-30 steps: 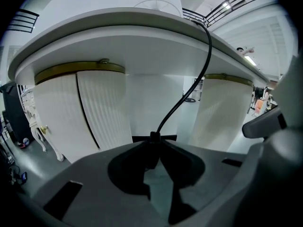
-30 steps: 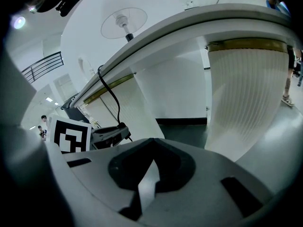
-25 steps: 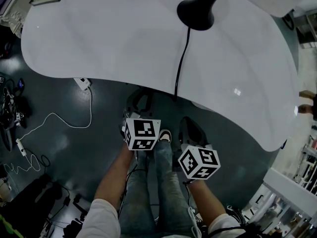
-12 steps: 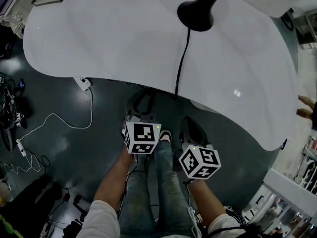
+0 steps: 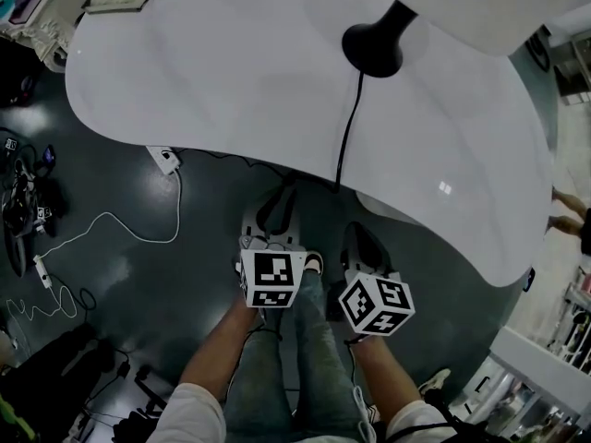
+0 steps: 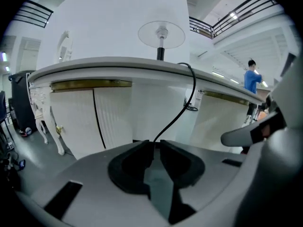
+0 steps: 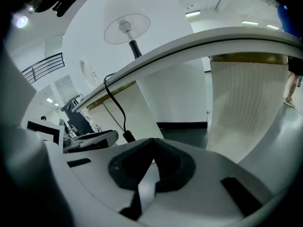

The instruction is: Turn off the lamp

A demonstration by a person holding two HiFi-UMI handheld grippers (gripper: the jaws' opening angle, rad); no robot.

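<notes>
Trailing cord (image 5: 349, 123), lamp (image 5: 373, 44) (shade cropped)

Ahead of us stands the table (image 5: 231, 72), its edge above both tools. On it, beyond the right gripper (image 5: 363, 240), sits the lamp (image 5: 372, 46). We see its cord (image 5: 348, 127) run over the near edge and hang just before the tips of the left gripper (image 5: 277, 209), whose jaws, slightly apart, have just closed a little. Left of that gripper, a power strip (image 5: 166, 160) lies on the floor (image 5: 111, 220).
</notes>
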